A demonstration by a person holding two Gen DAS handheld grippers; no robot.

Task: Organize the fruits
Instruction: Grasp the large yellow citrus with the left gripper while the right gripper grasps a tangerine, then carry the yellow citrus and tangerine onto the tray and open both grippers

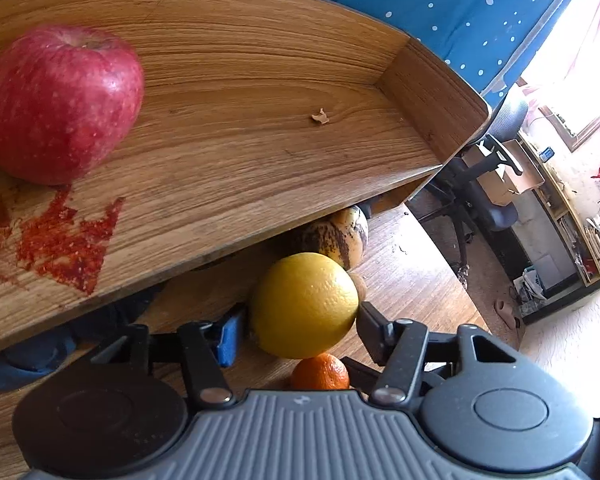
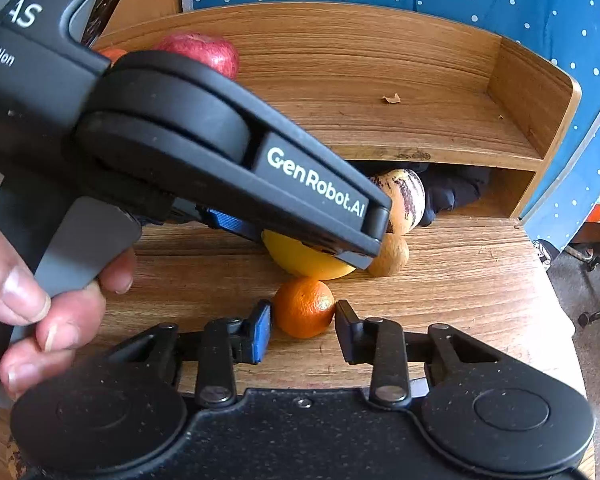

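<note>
My left gripper clamps the firm, smooth-skinned lemon across its widest girth, while my right gripper stands open, straddling the soft-skinned mandarin at its middle on the worktop.

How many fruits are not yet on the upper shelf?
4: yellow citrus between the left gripper jaws, mandarin between the right gripper jaws, brown fruit, striped melon. More may be hidden.

Shelf: wood-grain veneer, smooth, a satin sheen being shown. Table: the same grained wood. Apple: glossy, speckled skin. Lemon: matt, dimpled peel. Tangerine: pebbled, faintly shiny. Left gripper: matt, dusty black plastic; metal rivets; blue ribbed pad. Cloth: blue, white-dotted.
</note>
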